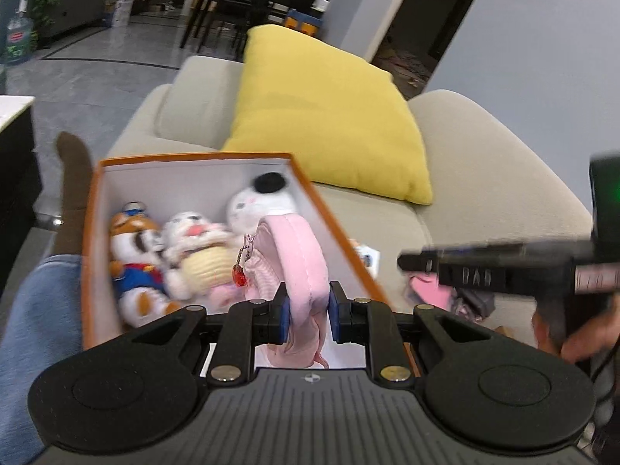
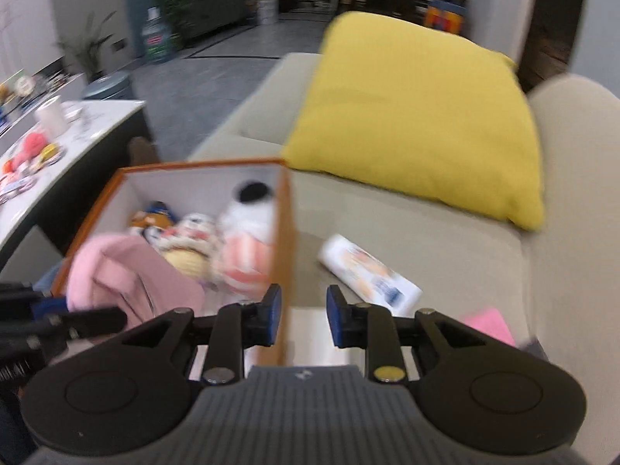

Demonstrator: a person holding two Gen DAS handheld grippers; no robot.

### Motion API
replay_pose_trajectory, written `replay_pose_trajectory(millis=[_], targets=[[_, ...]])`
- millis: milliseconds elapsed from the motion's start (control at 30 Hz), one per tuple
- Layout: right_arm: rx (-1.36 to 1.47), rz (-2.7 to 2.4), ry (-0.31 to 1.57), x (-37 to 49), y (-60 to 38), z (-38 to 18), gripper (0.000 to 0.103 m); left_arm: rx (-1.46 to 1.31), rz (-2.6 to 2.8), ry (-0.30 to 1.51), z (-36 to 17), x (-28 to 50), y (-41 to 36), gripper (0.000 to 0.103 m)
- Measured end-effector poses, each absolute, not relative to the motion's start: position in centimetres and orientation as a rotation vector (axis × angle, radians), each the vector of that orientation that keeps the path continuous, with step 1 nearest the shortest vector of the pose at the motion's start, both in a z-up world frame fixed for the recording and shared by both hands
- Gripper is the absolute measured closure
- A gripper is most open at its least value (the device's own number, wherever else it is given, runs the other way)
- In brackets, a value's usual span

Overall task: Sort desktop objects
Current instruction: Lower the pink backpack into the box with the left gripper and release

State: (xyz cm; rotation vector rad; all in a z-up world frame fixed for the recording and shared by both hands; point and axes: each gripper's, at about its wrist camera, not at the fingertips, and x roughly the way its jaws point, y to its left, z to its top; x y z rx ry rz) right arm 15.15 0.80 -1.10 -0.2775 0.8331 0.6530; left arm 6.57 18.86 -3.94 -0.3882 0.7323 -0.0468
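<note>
Holding pink pouch [image 1: 306, 271] at lower centre, left gripper [image 1: 307, 312] pinches its soft, light edge over orange box [image 1: 87, 232]; right gripper [image 2: 303, 316] narrowly parted, empty.

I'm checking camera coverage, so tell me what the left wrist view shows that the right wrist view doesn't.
Only the left wrist view shows the left gripper shut on the pink pouch, and a red charm hanging from the pouch.

Only the right wrist view shows the right gripper's pads standing apart with nothing between them, the white tube on the sofa, and the side table.

Both show the orange box of plush toys and the yellow pillow.
</note>
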Motion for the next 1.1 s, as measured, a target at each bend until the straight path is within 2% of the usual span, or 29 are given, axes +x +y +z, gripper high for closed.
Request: replay_pose_trajectory(millis=[433,733,800,900,933,967,1100], targets=[[-0.145,0.651,0.918,17.0,-3.5,-3.9,0.076,-0.203,-0.054,0.803,-5.6,11.0,13.5,0.082],[-0.13,0.661,0.944,17.2,-5.4,-5.2,0.076,-0.276,-0.037,0.851,-7.7,11.6,14.0,0.08],[-0.126,0.656,0.948,17.3,-5.8,-5.3,0.075,-0.301,-0.04,0.845,-7.5,11.4,14.5,0.077],[-0.12,0.647,0.951,17.5,-6.4,-5.6,0.074,-0.34,-0.032,0.826,-6.7,11.2,15.2,0.062],[-0.118,0.645,0.951,17.5,-6.5,-5.6,0.074,-0.347,-0.025,0.824,-6.4,11.1,15.4,0.051],[-0.117,0.644,0.95,17.5,-6.7,-5.6,0.074,-0.354,-0.027,0.816,-6.1,10.9,15.6,0.049],[-0.112,0.644,0.94,17.4,-7.1,-5.5,0.072,-0.38,-0.053,0.807,-5.0,10.0,15.8,0.05]])
